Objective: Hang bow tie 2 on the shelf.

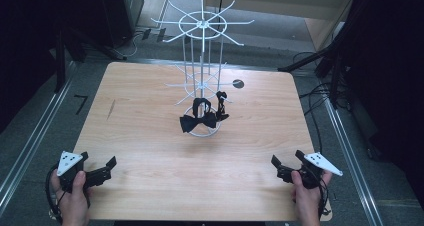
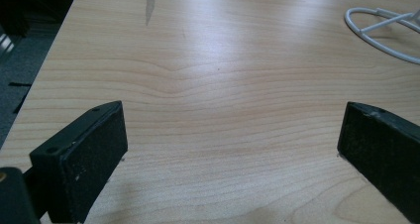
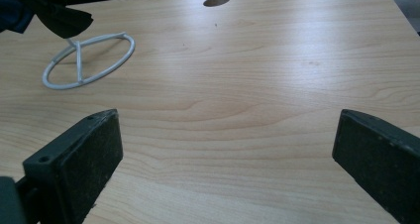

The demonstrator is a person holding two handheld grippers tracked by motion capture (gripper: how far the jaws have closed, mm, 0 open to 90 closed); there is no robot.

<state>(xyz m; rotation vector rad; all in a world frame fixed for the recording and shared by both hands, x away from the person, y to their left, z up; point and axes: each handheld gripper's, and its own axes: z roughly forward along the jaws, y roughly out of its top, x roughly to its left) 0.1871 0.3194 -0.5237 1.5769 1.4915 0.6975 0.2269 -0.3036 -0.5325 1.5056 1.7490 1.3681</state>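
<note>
A white wire rack point(image 1: 202, 76) stands at the middle of the wooden table point(image 1: 150, 111). A black bow tie point(image 1: 198, 118) hangs low on it, just above its ring base point(image 1: 200, 132), and a second black piece point(image 1: 221, 103) hangs to its right. At the near left corner a hand holds my left gripper point(image 1: 98, 159), open over bare wood point(image 2: 233, 135). My right gripper point(image 1: 286, 157) is at the near right, also open with nothing between its jaws point(image 3: 228, 135). The right gripper view has the ring base point(image 3: 89, 60) and an edge of the bow tie point(image 3: 49, 13) at upper left.
A dark round hole point(image 1: 238, 83) is in the tabletop right of the rack, also in the right gripper view point(image 3: 216, 1). A dark streak point(image 2: 149, 3) marks the wood at the far left. Cables point(image 1: 320, 111) and dark stands lie on the floor around the table.
</note>
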